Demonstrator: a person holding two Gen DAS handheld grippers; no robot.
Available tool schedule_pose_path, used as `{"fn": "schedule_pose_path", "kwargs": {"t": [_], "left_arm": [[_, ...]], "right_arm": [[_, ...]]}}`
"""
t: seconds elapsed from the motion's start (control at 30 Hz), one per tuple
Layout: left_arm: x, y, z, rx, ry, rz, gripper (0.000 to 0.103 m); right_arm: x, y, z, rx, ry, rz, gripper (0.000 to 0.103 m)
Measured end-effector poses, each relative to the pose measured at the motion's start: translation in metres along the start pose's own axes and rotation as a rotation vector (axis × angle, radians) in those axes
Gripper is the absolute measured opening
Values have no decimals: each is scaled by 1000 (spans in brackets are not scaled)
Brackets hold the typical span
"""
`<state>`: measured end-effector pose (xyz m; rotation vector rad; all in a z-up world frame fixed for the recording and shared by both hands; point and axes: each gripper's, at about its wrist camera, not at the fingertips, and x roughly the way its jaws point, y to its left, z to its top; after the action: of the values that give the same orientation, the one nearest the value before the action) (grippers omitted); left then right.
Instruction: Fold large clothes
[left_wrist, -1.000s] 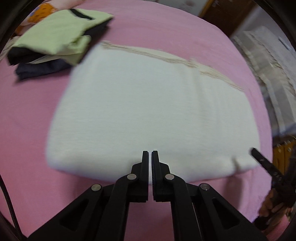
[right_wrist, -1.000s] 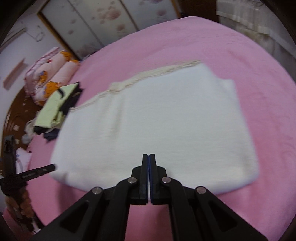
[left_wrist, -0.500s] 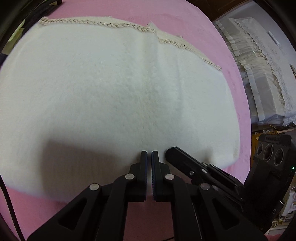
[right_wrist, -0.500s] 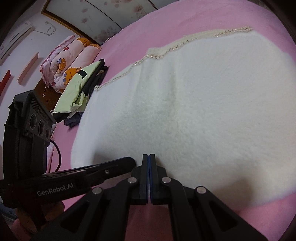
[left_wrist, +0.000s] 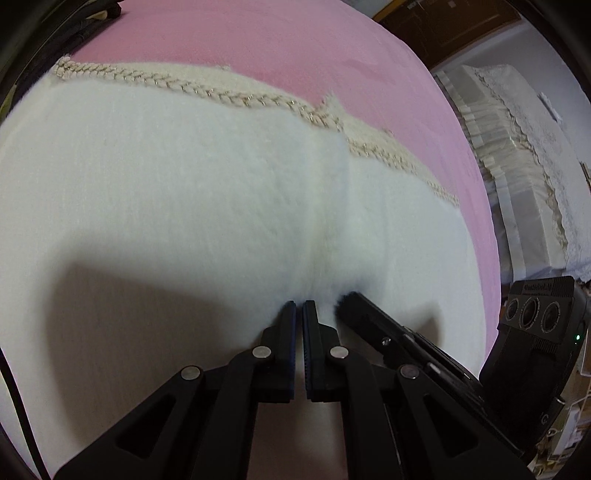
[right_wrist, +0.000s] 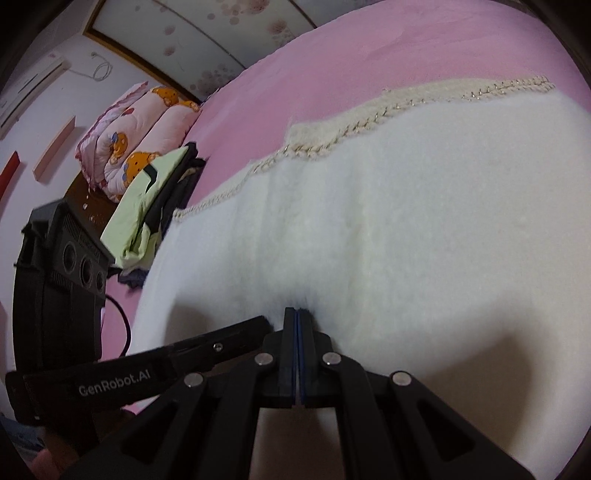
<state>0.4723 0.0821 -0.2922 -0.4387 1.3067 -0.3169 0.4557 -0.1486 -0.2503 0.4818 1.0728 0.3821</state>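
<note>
Left wrist view: the left gripper (left_wrist: 300, 306) has its jaws closed with nothing between them, and its tips press down into the near part of a fluffy white garment (left_wrist: 184, 206) that fills most of the frame. The pile dents around the tips, and a soft crease runs away from them toward the far edge. Just to the right, almost touching, the tip of the right gripper (left_wrist: 345, 299) digs into the same spot of fabric. A beige braided trim (left_wrist: 236, 96) runs along the garment's far edge. The garment lies flat on a pink bedspread (left_wrist: 277, 44), which shows beyond the trim and down the right side. Further right, off the bed, stands a pale lace-covered piece of furniture (left_wrist: 524, 147).

Right wrist view: the right gripper (right_wrist: 297, 314) is also fully closed and grips nothing; its tips sink into the white garment (right_wrist: 424, 229) near its near edge. The left gripper (right_wrist: 264, 323) comes in from the left, its tip right beside them. The braided trim (right_wrist: 369, 123) borders the far edge. To the far left on the pink bedspread (right_wrist: 369, 48) lies a folded stack of clothes, light green on top (right_wrist: 147, 199), just beside the garment's far left corner. Behind it sits a rolled pink quilt with bear prints (right_wrist: 136, 140).
</note>
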Motion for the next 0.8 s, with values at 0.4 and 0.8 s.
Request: {"fn": "schedule_pose_path", "kwargs": {"t": [0.4, 0.8], "left_arm": [[32, 0, 62, -76, -120, 100, 1], [4, 27, 75, -71, -271, 246, 1]], "right_arm": [[42, -11, 72, 16, -51, -82, 0], [-28, -94, 104, 60, -160, -276, 0]]}}
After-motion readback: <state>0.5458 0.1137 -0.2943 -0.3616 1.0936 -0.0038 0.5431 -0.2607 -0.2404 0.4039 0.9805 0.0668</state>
